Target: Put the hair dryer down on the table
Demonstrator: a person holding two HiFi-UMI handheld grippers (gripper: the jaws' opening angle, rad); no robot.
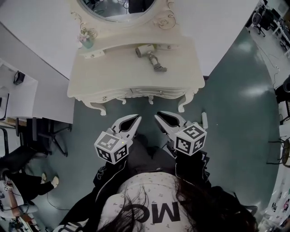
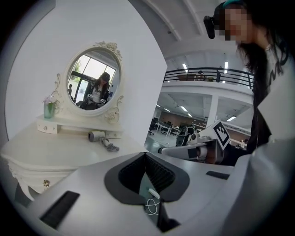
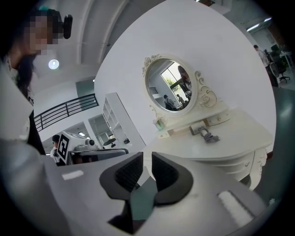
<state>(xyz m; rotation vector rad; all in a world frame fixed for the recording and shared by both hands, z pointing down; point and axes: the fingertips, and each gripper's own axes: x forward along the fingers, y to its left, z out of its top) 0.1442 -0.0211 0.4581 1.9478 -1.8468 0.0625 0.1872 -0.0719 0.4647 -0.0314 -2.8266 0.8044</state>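
Observation:
The pale hair dryer (image 1: pixel 146 51) lies on its side on the white dressing table (image 1: pixel 113 79), near the back ledge, its cord and plug (image 1: pixel 159 67) bunched beside it. It also shows on the tabletop in the left gripper view (image 2: pixel 97 135) and the right gripper view (image 3: pixel 201 131). Both grippers hang in front of the person's body, short of the table's front edge and well apart from the dryer. My left gripper (image 1: pixel 136 118) (image 2: pixel 145 155) has its jaws touching, empty. My right gripper (image 1: pixel 157 115) (image 3: pixel 147 157) shows a narrow gap with nothing in it.
An oval mirror (image 1: pixel 118 9) rises at the table's back, with a small flower vase (image 1: pixel 86 41) on the left of the ledge. A white desk and dark chair (image 1: pixel 31 131) stand at the left. A small white object (image 1: pixel 204 120) lies on the floor by the table's right leg.

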